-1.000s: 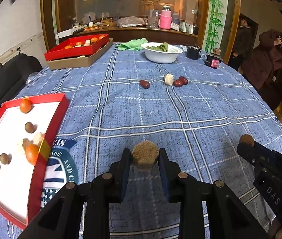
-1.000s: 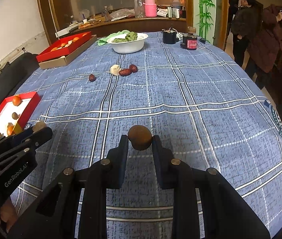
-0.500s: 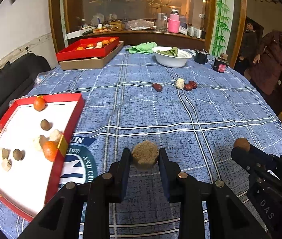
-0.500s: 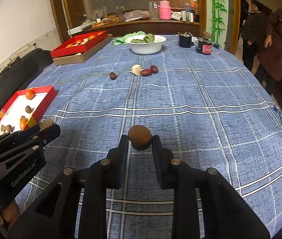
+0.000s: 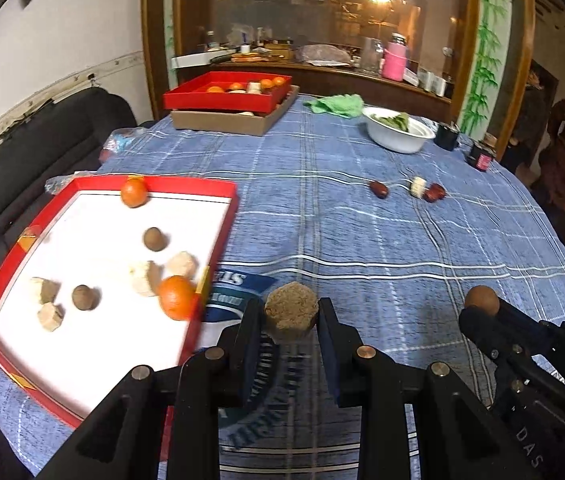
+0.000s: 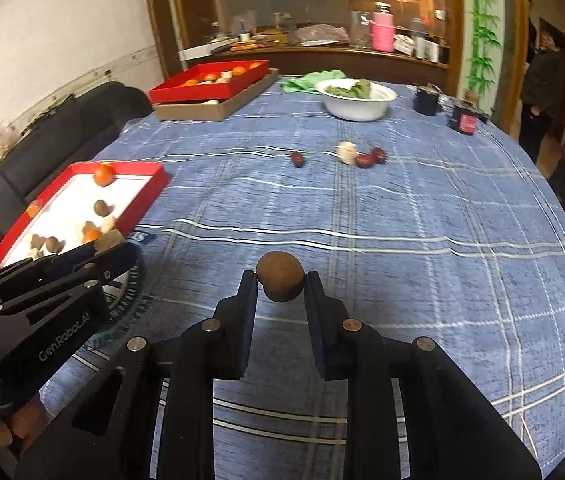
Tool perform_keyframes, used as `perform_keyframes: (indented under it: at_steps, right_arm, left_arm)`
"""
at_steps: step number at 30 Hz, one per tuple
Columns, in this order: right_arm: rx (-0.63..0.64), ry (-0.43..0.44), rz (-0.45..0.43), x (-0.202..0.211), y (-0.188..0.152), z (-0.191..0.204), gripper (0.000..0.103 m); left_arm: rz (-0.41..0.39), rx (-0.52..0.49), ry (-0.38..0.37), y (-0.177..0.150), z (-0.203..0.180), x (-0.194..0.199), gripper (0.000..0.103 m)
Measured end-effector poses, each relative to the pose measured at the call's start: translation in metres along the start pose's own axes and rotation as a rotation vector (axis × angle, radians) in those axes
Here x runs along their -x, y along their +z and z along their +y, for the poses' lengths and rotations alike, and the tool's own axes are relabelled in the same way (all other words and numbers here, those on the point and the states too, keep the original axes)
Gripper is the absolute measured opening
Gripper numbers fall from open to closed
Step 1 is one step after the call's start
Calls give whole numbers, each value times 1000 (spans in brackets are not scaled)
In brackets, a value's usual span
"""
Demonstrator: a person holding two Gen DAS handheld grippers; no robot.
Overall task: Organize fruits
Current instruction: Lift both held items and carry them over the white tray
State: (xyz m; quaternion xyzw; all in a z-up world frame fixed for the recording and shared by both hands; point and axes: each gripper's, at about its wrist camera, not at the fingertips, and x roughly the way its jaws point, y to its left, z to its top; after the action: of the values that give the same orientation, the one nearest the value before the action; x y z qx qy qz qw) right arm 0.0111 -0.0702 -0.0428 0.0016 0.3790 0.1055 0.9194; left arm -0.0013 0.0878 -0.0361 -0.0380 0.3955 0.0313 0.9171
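My left gripper (image 5: 291, 318) is shut on a rough tan-brown cake (image 5: 291, 314), held above the blue checked cloth just right of the red tray (image 5: 218, 236). The tray's white floor holds two oranges (image 5: 176, 297), brown round fruits (image 5: 155, 239) and pale chunks (image 5: 181, 265). My right gripper (image 6: 280, 280) is shut on a smooth brown round fruit (image 6: 280, 281), further right over the cloth; it also shows in the left wrist view, where the round fruit (image 5: 481, 301) sits at its tip. Red dates (image 5: 378, 189) and a pale chunk (image 5: 417, 187) lie mid-table.
A second red tray (image 5: 226, 98) with oranges rests on a cardboard box at the far side. A white bowl (image 5: 398, 136) of greens, a green cloth (image 5: 338, 104) and dark jars (image 5: 482, 158) stand behind. A dark sofa (image 5: 42, 152) lies left; people stand at right.
Both grippers have shifted left toward the near red tray, each keeping its item. The tray now looms larger and nearer in both views.
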Motion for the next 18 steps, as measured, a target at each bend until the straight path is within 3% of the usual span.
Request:
perform_keyframes:
  at_steps: [18]
  right_arm:
    - [192,65,3,-26,36,99,23]
  left_arm:
    - [-16,200,105,12,115,3,27]
